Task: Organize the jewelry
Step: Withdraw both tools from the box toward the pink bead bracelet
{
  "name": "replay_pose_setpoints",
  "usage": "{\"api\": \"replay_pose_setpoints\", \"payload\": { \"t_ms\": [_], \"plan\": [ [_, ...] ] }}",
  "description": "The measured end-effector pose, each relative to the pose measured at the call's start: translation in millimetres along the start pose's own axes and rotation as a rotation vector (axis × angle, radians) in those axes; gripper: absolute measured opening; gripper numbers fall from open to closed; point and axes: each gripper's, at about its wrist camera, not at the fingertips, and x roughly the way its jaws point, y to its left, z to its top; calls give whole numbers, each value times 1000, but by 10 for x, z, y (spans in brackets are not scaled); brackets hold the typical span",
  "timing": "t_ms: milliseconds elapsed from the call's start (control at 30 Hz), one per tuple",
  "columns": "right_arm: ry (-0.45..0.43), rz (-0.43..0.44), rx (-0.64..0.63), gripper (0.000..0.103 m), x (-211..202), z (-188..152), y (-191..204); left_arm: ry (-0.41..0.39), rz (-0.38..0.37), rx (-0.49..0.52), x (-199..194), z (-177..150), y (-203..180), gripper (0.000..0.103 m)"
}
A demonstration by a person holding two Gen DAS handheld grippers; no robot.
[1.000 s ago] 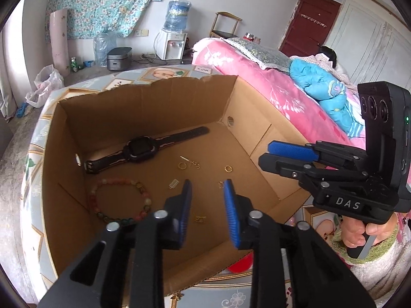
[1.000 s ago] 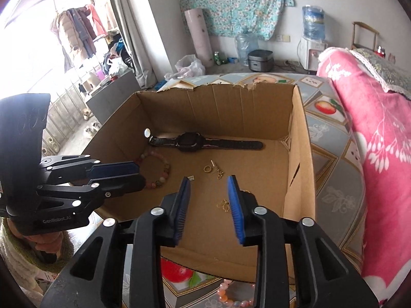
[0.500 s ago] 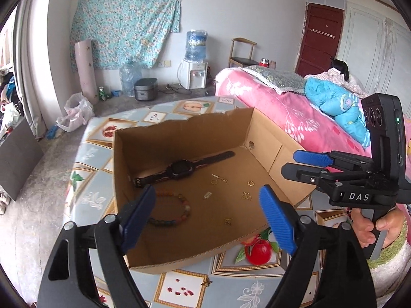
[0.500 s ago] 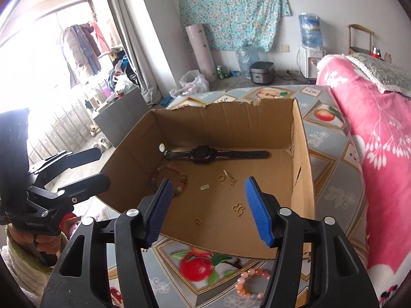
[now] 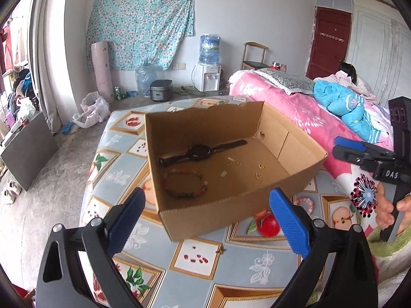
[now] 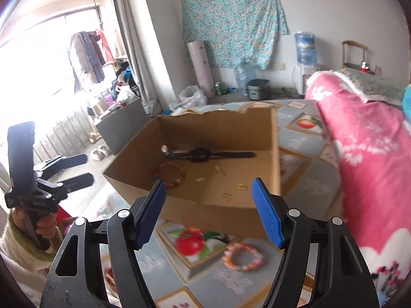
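Sitting on the fruit-patterned tabletop (image 5: 195, 256), an open cardboard box (image 5: 231, 205) holds a black watch (image 5: 200, 151) along its far wall, a multicoloured bead bracelet (image 5: 183, 183) near its left wall and small gold pieces (image 5: 258, 175). A pink bead bracelet (image 6: 242, 256) lies outside its near edge. The left gripper (image 5: 206, 220) and right gripper (image 6: 208, 213), jaws just opening, are empty.

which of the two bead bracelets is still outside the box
The pink-and-white bead bracelet, lying on the patterned tablecloth in front of the cardboard box. The darker, multicoloured bead bracelet lies inside the box beside the watch.
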Motion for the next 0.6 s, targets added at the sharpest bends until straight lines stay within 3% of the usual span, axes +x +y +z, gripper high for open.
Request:
{"api": "replay_pose_setpoints", "payload": {
  "t_ms": [233, 433, 600],
  "plan": [
    [57, -115, 21, 66, -168, -215, -199, 22, 3, -59, 16, -319, 121, 97],
    [151, -77, 30, 66, -67, -578, -73, 87, 25, -71, 152, -608, 175, 97],
    [231, 20, 44, 66, 212, -823, 142, 119, 22, -70, 310, -828, 159, 97]
  ]
}}
